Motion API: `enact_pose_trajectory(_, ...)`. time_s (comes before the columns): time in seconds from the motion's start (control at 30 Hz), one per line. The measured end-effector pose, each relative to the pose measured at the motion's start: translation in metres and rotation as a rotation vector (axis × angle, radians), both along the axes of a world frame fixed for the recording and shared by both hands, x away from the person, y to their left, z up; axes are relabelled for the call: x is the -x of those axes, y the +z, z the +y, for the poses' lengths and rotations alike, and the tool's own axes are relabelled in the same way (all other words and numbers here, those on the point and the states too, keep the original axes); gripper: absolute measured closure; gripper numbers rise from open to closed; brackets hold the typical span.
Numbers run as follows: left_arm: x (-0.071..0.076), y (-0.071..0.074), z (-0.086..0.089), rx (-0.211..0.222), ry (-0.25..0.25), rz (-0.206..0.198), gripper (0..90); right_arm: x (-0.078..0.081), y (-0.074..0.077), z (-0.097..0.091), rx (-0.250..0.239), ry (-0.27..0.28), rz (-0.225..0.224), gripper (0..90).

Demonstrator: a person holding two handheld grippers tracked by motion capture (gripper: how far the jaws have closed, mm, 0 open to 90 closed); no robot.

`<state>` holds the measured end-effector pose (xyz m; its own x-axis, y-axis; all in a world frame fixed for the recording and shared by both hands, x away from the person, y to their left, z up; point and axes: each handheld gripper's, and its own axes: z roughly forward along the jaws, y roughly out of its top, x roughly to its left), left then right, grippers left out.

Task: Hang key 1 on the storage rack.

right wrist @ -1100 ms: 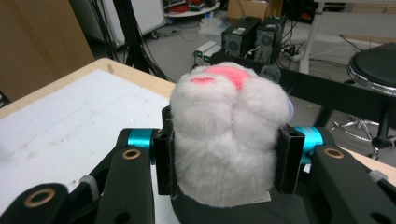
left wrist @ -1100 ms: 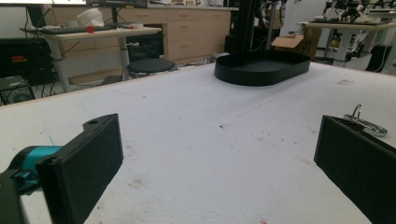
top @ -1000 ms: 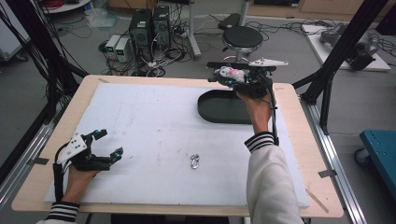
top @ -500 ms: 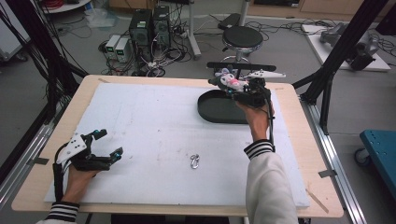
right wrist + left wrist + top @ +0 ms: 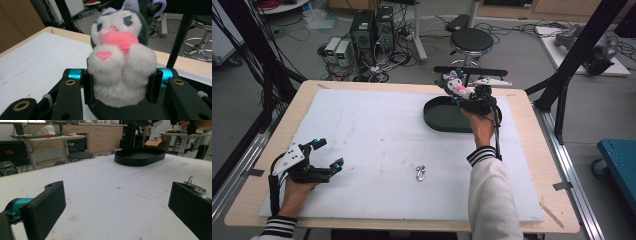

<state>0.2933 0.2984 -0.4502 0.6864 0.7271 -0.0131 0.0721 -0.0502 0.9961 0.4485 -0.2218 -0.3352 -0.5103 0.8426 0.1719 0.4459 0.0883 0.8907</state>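
The plush toy (image 5: 120, 62) is seen clamped between the 2 jaws of the right hand-held gripper (image 5: 464, 95), its soft body squeezed at the sides, its head pointing away from the hand toward the upper middle of the high view. Directly below it, slightly toward the lower left of that frame, lies the black oval tray (image 5: 439, 117), its long axis running left to right across the bench (image 5: 362, 130). The toy is judged to be held above the tray's right half, so a straight lowering is called for. The left hand-held gripper (image 5: 326, 154) rests at the lower left, jaws apart and empty, well apart from the tray; a metal clip (image 5: 420, 172) lies between.
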Motion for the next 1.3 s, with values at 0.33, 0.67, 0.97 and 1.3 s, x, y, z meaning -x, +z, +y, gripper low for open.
enact_pose_trajectory(0.33,0.0,0.0,0.0,0.001,0.0,0.0,1.7,-0.008,-0.008,0.001,0.015,-0.004,0.003,53.7)
enact_pose_trajectory(0.67,0.0,0.0,0.0,0.002,0.002,-0.001,1.7,-0.016,-0.019,0.003,0.054,0.015,0.017,45.5)
enact_pose_trajectory(0.97,0.0,0.0,0.0,0.002,0.003,-0.001,1.7,-0.019,-0.024,0.004,0.087,0.011,0.028,0.7)
enact_pose_trajectory(1.3,0.001,0.0,0.0,0.003,0.004,-0.015,1.7,0.007,-0.012,-0.016,0.048,0.112,-0.035,0.6)
